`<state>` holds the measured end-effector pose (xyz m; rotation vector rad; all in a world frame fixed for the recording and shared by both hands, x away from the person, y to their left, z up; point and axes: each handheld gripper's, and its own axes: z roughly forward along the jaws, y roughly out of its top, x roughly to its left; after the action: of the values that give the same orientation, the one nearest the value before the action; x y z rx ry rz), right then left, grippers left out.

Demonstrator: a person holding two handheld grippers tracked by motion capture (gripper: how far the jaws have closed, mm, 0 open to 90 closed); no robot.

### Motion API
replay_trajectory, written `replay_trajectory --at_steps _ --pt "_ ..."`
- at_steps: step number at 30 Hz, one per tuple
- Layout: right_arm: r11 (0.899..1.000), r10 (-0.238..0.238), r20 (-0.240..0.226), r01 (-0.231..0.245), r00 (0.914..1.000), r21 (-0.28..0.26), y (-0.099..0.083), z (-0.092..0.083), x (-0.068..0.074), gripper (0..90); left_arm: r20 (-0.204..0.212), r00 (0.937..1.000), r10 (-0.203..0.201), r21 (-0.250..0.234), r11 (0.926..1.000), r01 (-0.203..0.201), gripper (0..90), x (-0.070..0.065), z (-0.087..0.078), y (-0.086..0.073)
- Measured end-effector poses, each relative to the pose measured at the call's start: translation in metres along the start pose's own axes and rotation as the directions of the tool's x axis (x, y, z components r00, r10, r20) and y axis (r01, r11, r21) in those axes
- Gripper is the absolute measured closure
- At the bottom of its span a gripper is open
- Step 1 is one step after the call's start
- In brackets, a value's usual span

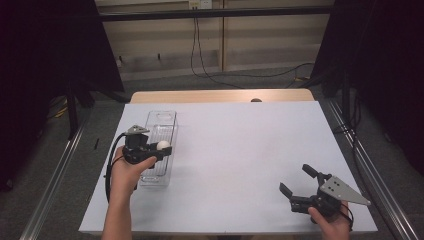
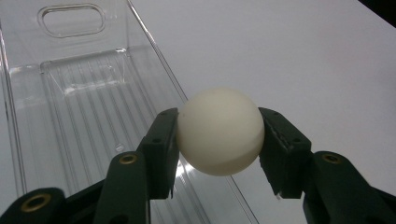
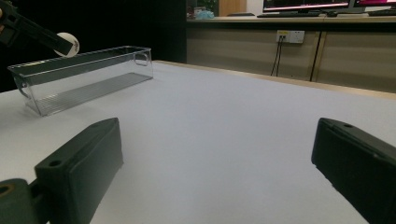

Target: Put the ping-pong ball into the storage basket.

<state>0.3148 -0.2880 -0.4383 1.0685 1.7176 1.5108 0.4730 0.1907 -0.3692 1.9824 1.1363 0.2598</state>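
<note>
The left claw (image 1: 167, 148) gripped the white ball (image 1: 163, 145) above the clear bin (image 1: 167, 116) near the tabletop's (image 1: 240, 150) left edge, release pending; the right claw (image 1: 299, 181) gaped empty.

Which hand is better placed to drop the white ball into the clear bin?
Left: the left gripper already grips the white round ball at the clear plastic bin's rim; the right gripper sits open, far off.

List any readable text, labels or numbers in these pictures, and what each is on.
None can be read.
The white ball in the left gripper carries a small dark mark, too blurred to read.
The monitors beyond the table glow, but nothing on them is legible.
</note>
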Motion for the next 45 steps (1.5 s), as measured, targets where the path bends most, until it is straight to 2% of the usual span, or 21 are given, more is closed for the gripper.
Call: replay_trajectory --at_steps 5,6,7,12,14,15,18,19,21,34,37,39,45 --pt "1.000 -0.001 0.000 0.001 1.0000 -0.001 0.000 0.000 0.000 1.4 -0.010 0.9999 -0.005 -0.001 1.0000 0.005 51.1 0.001 -0.001 0.000" --pt "1.000 0.000 -0.001 0.000 1.0000 0.000 0.000 0.000 0.000 1.4 -0.010 0.9999 0.013 0.014 0.9998 -0.013 51.1 0.003 -0.002 0.000" --pt "1.000 -0.001 -0.002 0.001 1.0000 -0.002 0.000 0.000 0.000 1.4 -0.012 0.9999 -0.006 -0.003 1.0000 0.006 51.0 0.002 -0.002 0.000" --pt "1.000 0.000 -0.001 0.000 1.0000 0.000 0.000 0.000 0.000 1.4 -0.017 0.9998 0.004 0.008 1.0000 -0.004 51.0 0.004 -0.003 -0.001" --pt "1.000 0.004 0.001 -0.004 1.0000 -0.003 0.000 0.000 0.000 1.4 -0.020 0.9998 -0.004 0.001 1.0000 0.004 51.0 0.004 -0.003 -0.001" --pt "1.000 0.004 0.002 -0.004 1.0000 -0.002 0.000 0.000 0.000 1.4 -0.021 0.9996 -0.021 -0.012 0.9997 0.021 51.0 0.003 -0.003 -0.001" --pt "1.000 -0.002 -0.002 0.002 1.0000 -0.001 0.000 0.000 0.000 1.4 -0.028 0.9995 -0.012 -0.012 0.9999 0.012 51.0 0.005 -0.003 -0.002" --pt "1.000 -0.002 -0.003 0.002 1.0000 -0.001 0.000 0.000 0.000 1.4 -0.026 0.9996 0.008 0.002 1.0000 -0.008 51.0 0.007 -0.004 -0.002" --pt "1.000 -0.002 -0.005 0.002 1.0000 -0.003 0.000 0.000 0.000 1.4 -0.032 0.9993 -0.020 -0.016 0.9997 0.019 51.0 0.006 -0.004 -0.002" --pt "1.000 0.004 -0.004 -0.004 1.0000 -0.003 0.000 0.000 0.000 1.4 -0.050 0.9988 0.000 -0.007 1.0000 -0.001 51.0 0.011 -0.005 -0.004" --pt "1.000 0.006 -0.002 -0.006 1.0000 -0.003 0.000 0.000 0.000 1.4 -0.052 0.9986 -0.006 -0.007 1.0000 0.006 51.0 0.011 -0.005 -0.004" --pt "1.000 0.005 -0.002 -0.005 1.0000 -0.003 0.000 0.000 0.000 1.4 -0.053 0.9983 -0.025 -0.028 0.9993 0.023 51.1 0.011 -0.004 -0.005" --pt "1.000 -0.002 -0.006 0.002 1.0000 -0.001 0.000 0.000 0.000 1.4 -0.062 0.9978 -0.023 -0.026 0.9994 0.021 51.0 0.013 -0.004 -0.006"
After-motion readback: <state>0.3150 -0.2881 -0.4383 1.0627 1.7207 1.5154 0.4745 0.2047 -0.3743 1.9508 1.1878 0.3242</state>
